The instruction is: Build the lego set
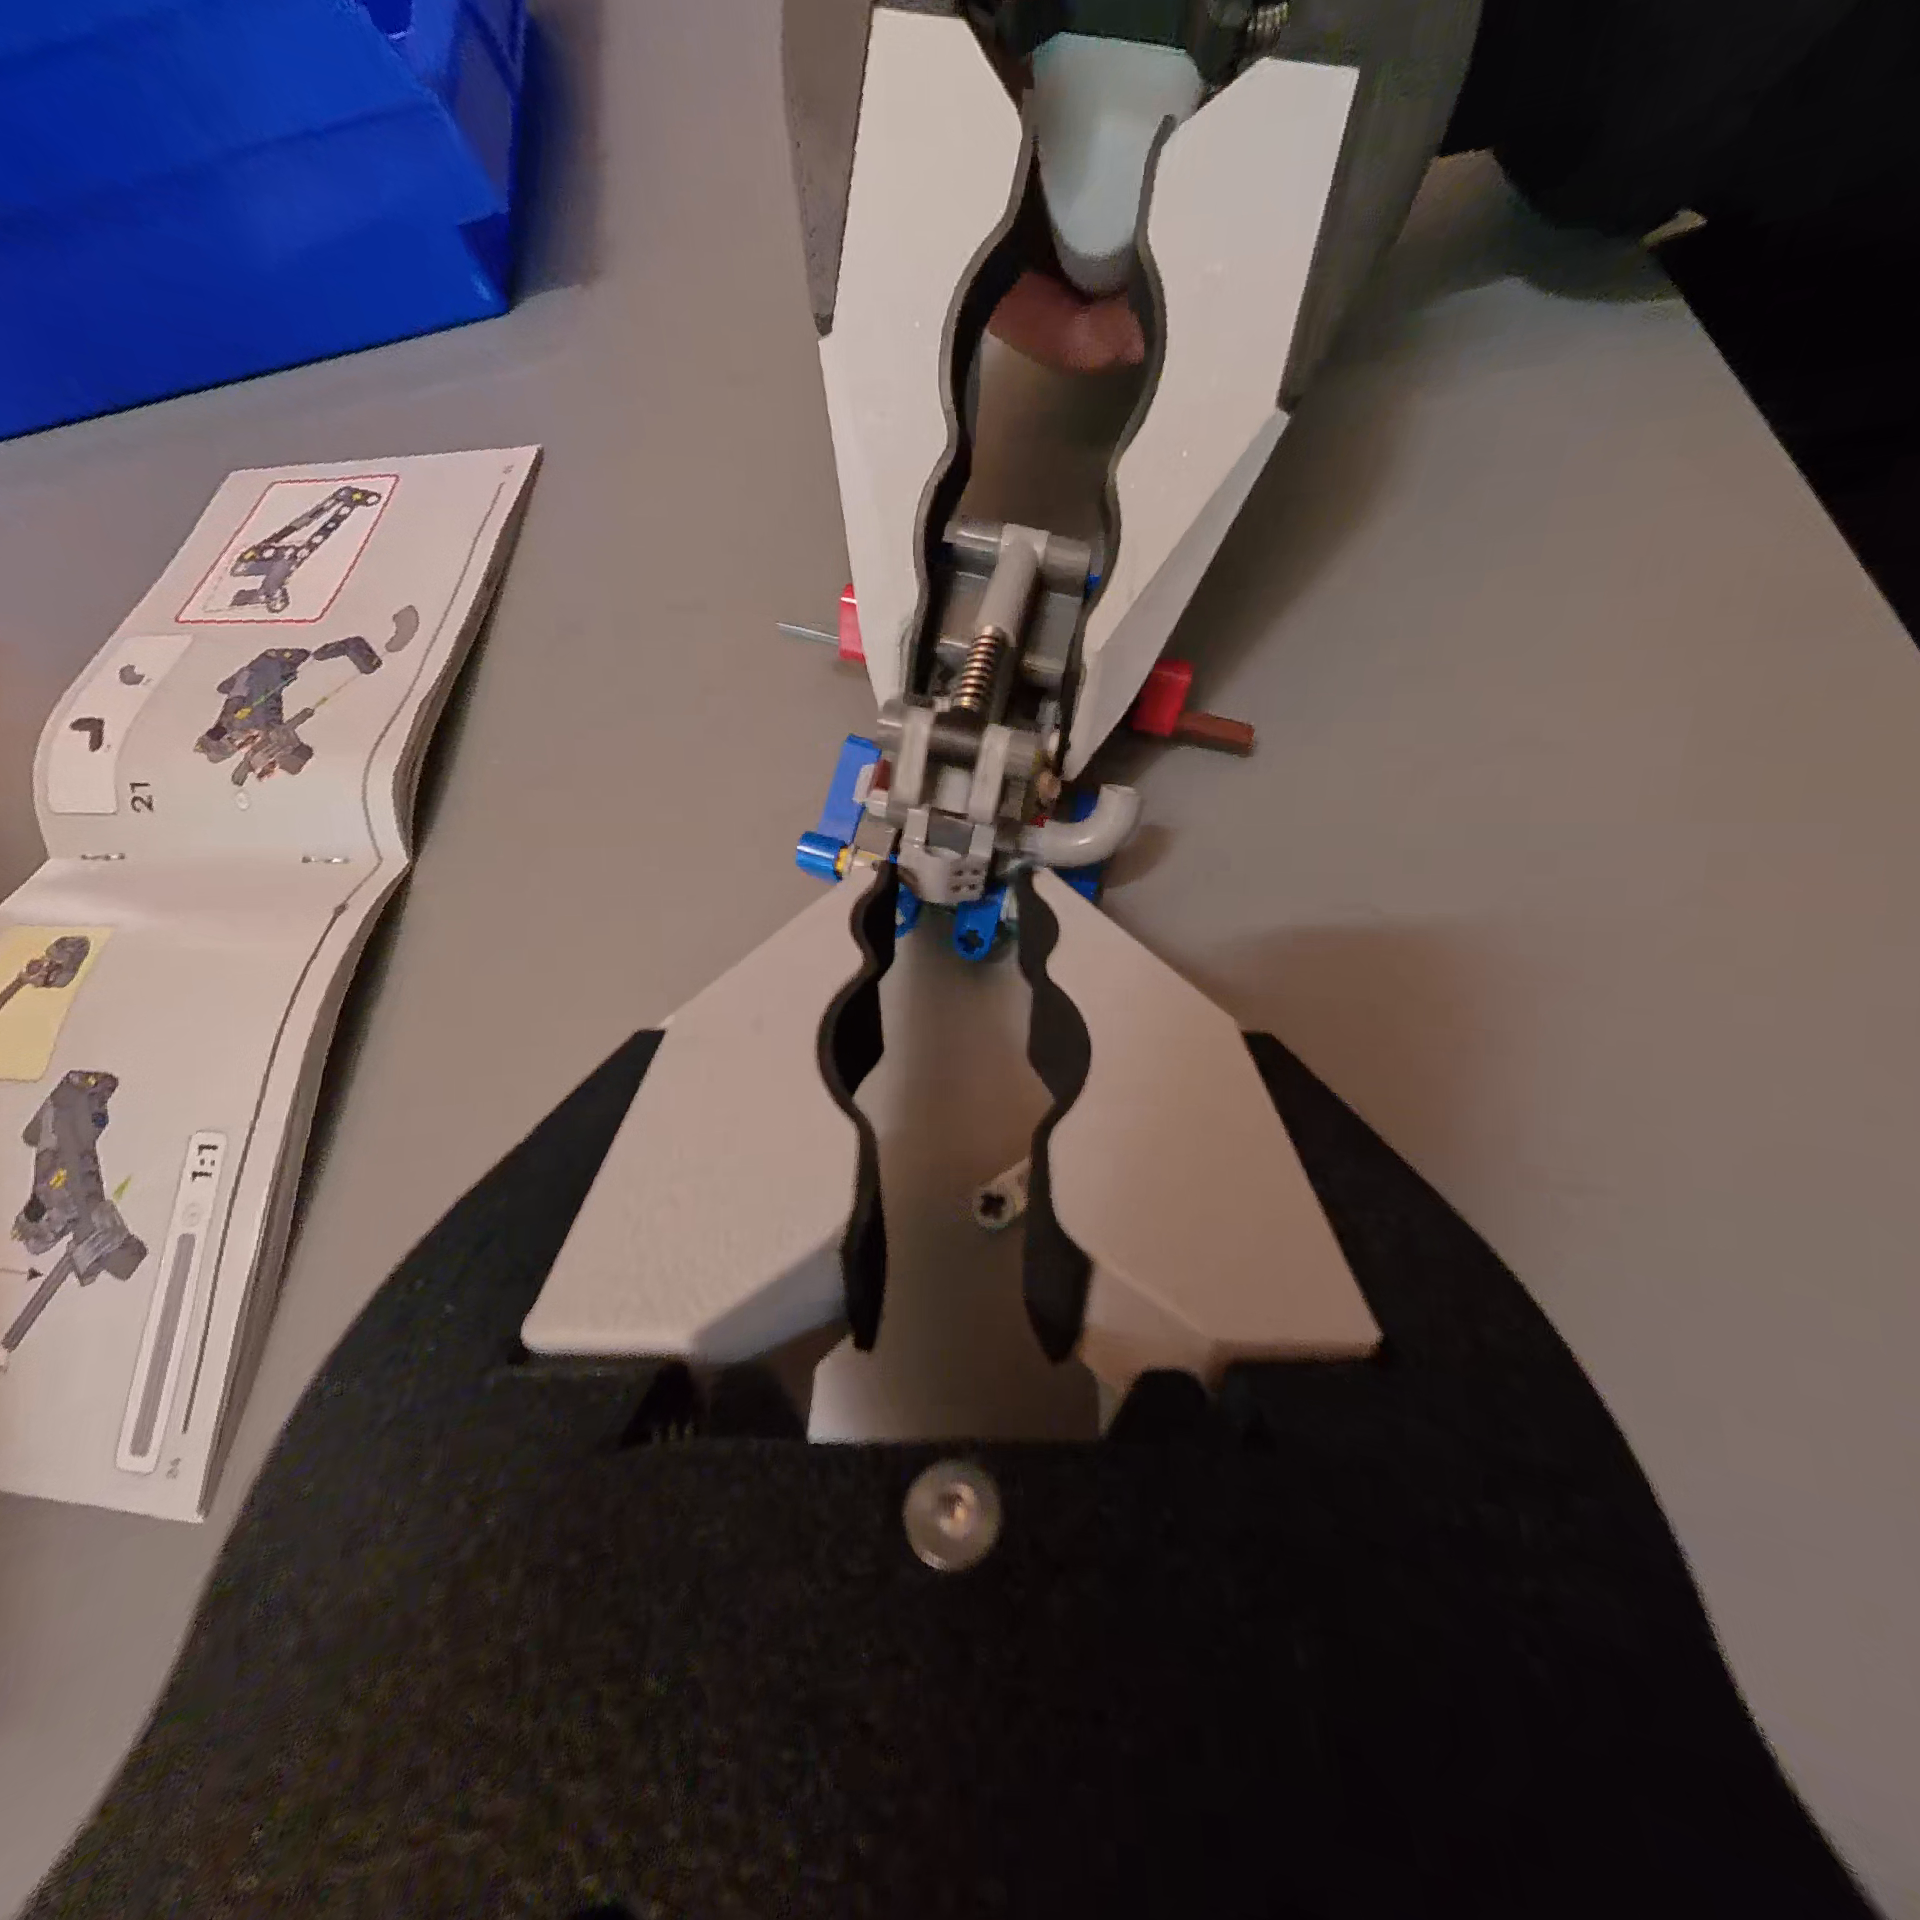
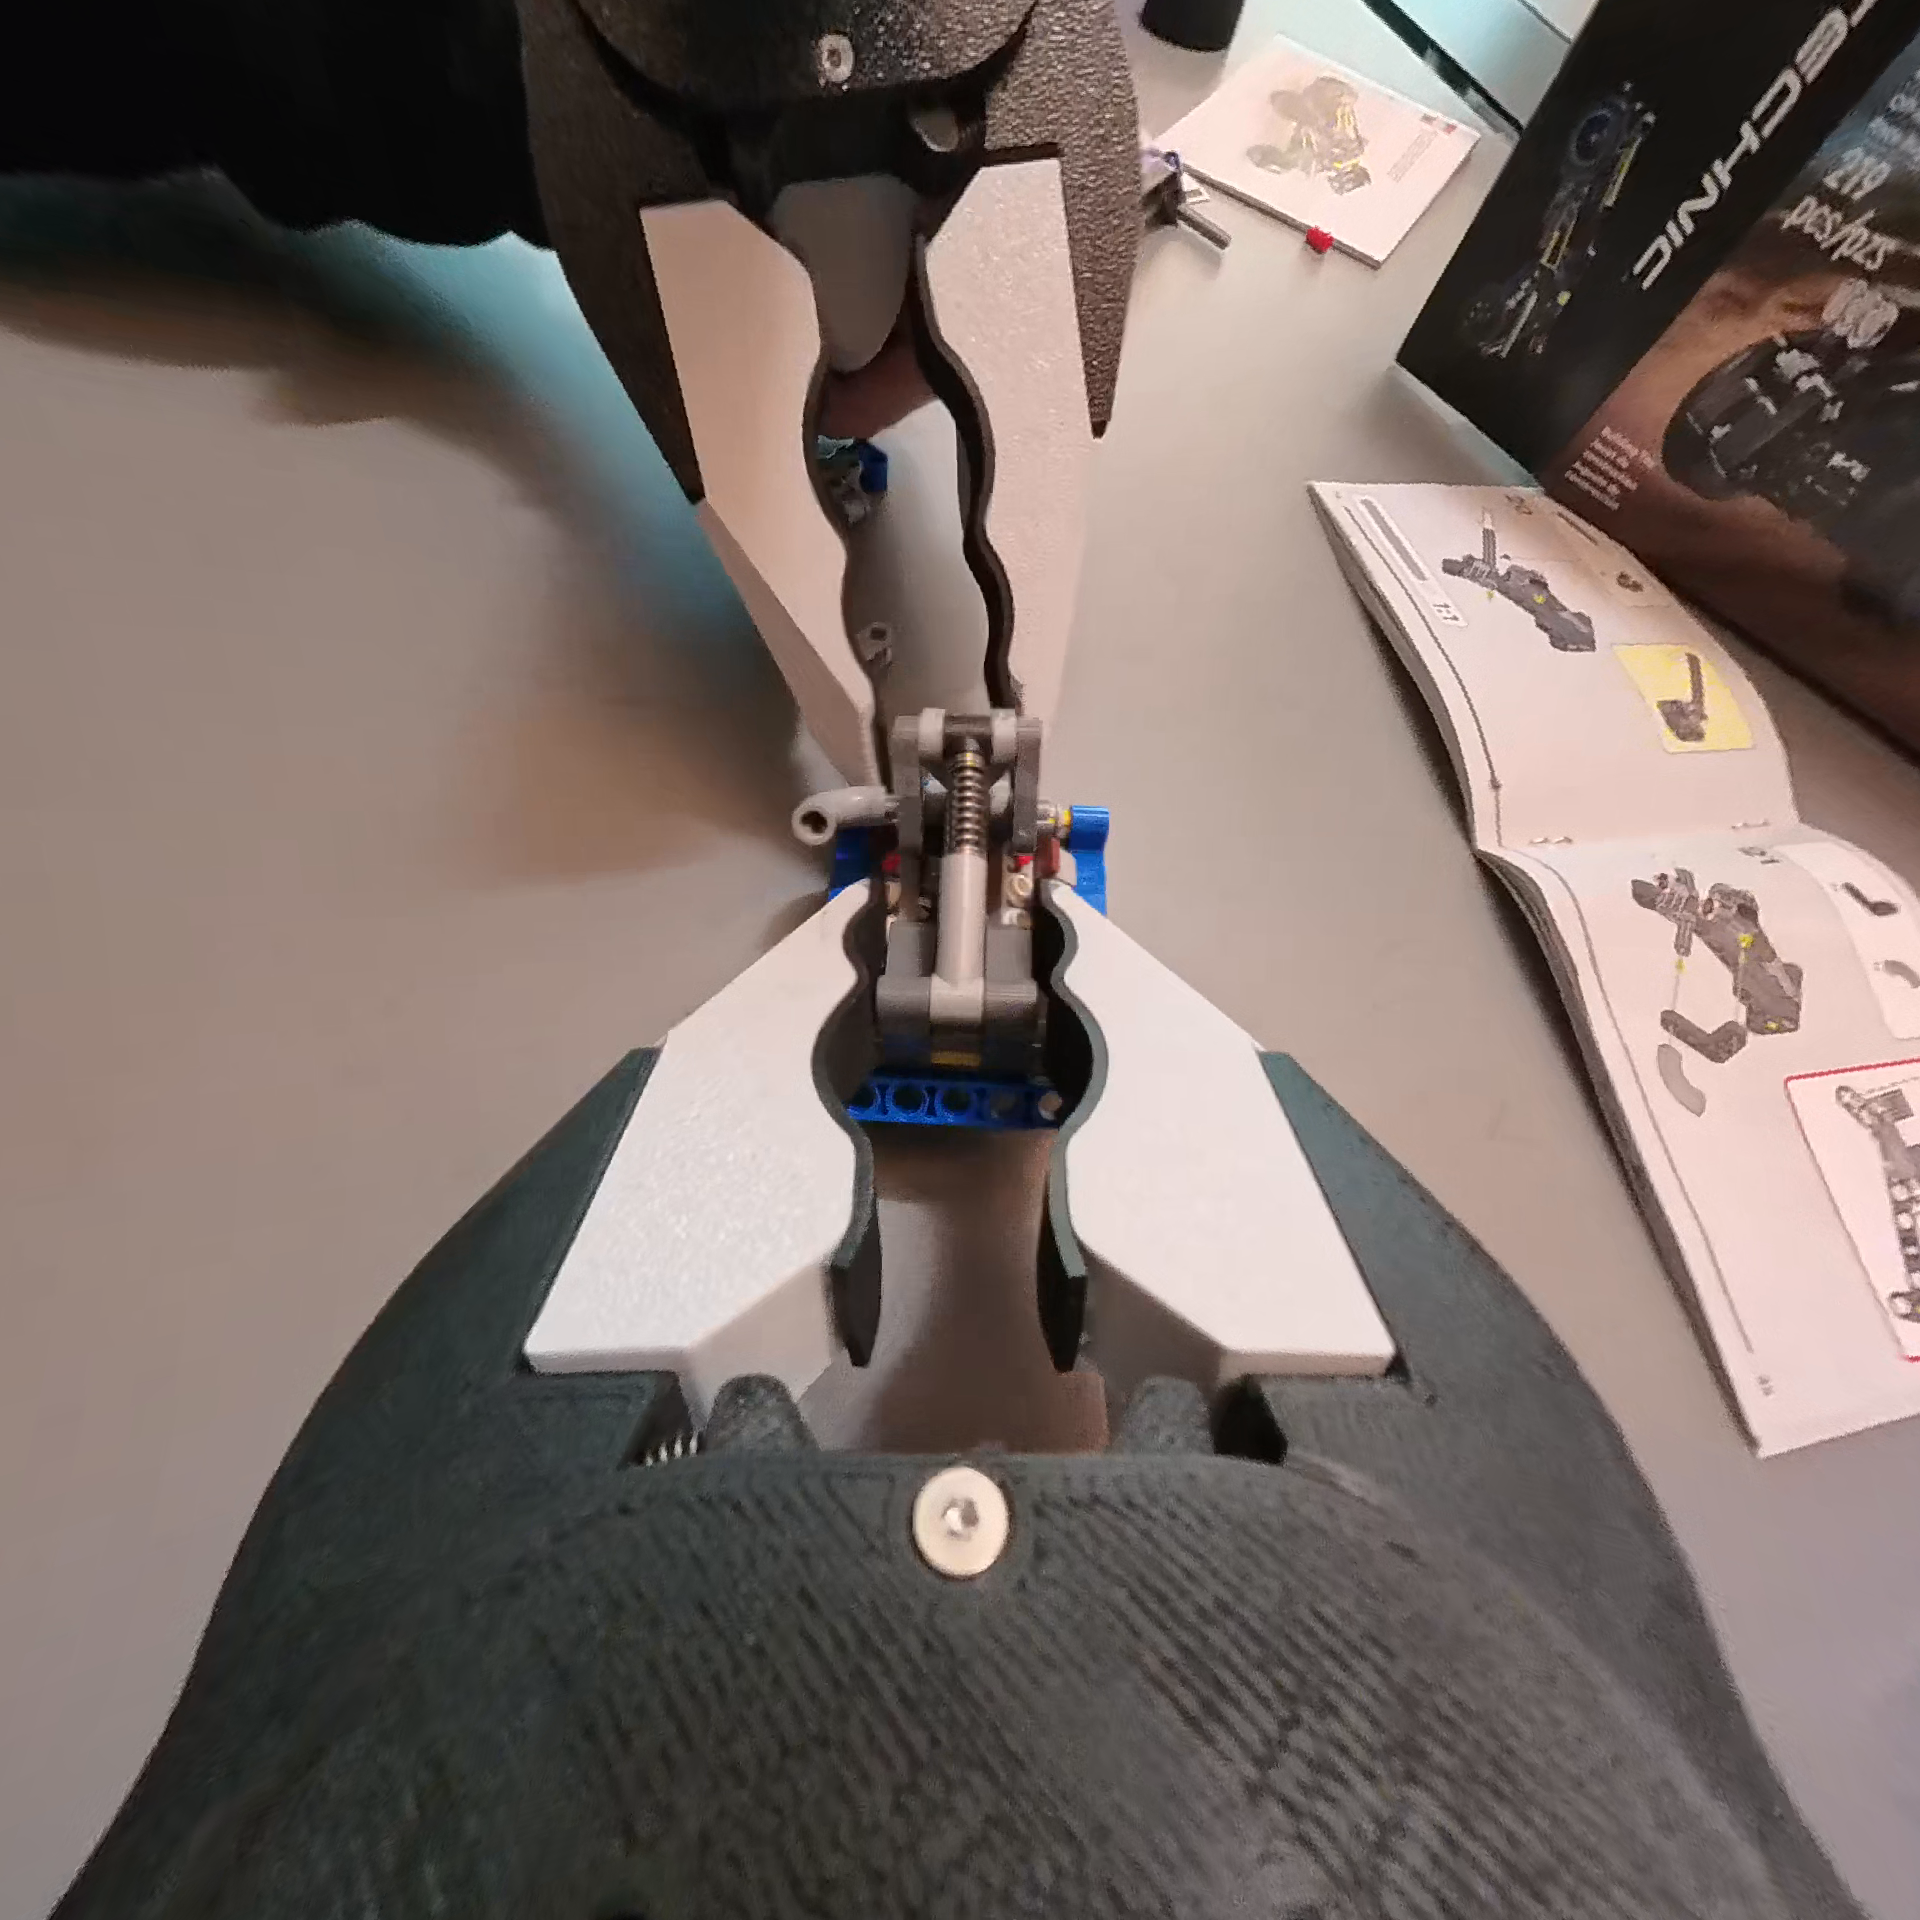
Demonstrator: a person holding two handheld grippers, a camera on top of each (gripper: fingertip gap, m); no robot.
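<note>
A small toy-brick assembly of grey and blue parts with a metal spring strut lies on the grey table, between my two grippers, which face each other. My left gripper is shut on its near end, where blue pins and a grey block sit between the fingertips. My right gripper is shut on the assembly, with its pads against the dark grey block and a blue beam deeper between its fingers. The right gripper comes in from the top in the left wrist view. The left gripper does so in the right wrist view.
An open instruction booklet lies left of the assembly, with a blue bin behind it. Red pieces and a brown axle lie by the right fingers. A small white piece lies under my left gripper. A dark box and a second booklet lie farther off. Both grippers' tips are close together, under 4 cm apart.
</note>
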